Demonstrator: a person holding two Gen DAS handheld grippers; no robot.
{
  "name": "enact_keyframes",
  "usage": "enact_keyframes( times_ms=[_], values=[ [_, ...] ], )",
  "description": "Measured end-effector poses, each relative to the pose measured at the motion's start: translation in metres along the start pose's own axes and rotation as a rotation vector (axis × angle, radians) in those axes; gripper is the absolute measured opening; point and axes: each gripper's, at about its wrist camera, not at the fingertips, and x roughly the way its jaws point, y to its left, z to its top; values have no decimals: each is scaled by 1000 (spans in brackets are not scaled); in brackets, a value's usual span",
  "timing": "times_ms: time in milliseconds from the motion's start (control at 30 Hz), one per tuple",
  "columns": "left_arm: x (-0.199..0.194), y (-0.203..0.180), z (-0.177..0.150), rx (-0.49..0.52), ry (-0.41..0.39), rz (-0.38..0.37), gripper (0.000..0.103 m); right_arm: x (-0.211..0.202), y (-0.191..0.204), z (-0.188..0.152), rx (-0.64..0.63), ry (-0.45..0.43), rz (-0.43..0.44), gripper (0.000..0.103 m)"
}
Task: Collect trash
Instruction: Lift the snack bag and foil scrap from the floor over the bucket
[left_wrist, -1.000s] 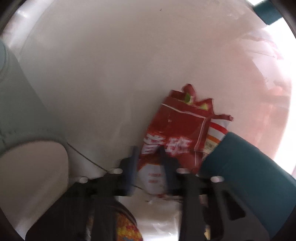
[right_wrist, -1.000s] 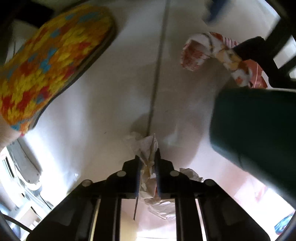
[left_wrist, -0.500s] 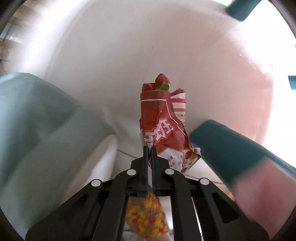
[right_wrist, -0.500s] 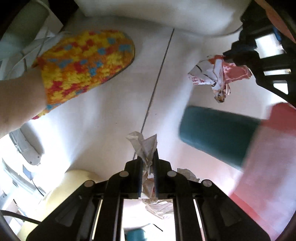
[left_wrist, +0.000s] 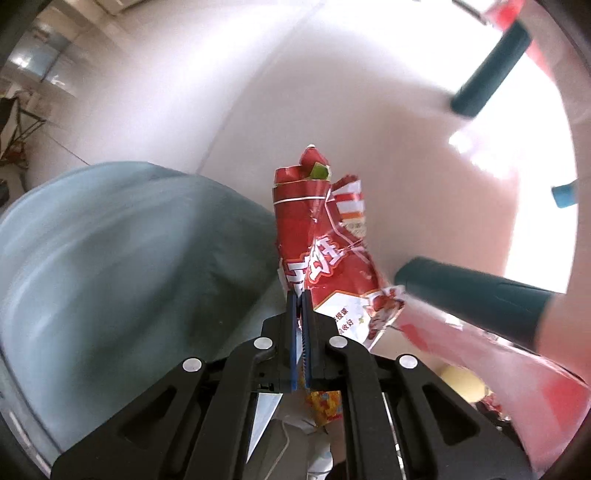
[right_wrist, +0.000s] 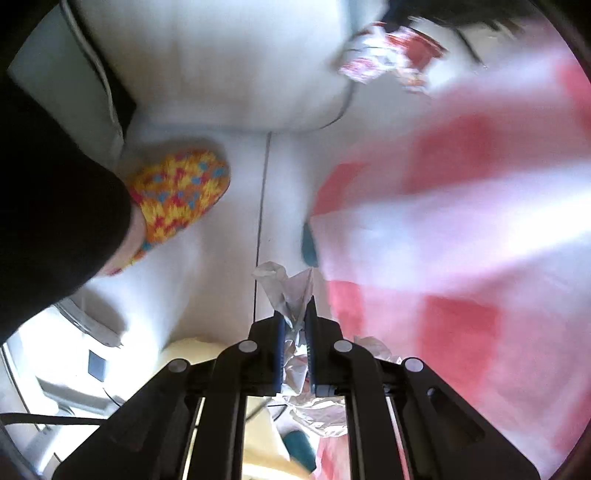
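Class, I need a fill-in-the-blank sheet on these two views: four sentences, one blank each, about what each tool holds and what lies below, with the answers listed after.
1. The left tool is shut on a ____ snack bag.
2. The right tool is shut on crumpled white ____.
3. Both tools hold their trash ____ the floor.
4. The slipper is mostly yellow, red and ____.

Answers: red; paper; above; blue

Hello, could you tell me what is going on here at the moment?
A person is collecting trash with two handheld grippers. The left gripper is shut on a red snack bag, and the right gripper is shut on a crumpled white wrapper. Both pieces hang clear of the pale floor, beside a patterned slipper.
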Motion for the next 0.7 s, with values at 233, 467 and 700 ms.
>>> enact_keyframes(
  times_ms=[233, 467, 700],
  values=[
    [-103, 1, -21, -18, -189, -135, 3, -83, -42, -65, 235, -125, -88, 10],
    [-178, -28, -54, 63, -387, -191, 3, -159, -87, -163, 700, -289, -184, 10],
    [-250, -74, -100, 238, -497, -342, 3, -226, -102, -246, 920, -363, -307, 10]
  ],
)
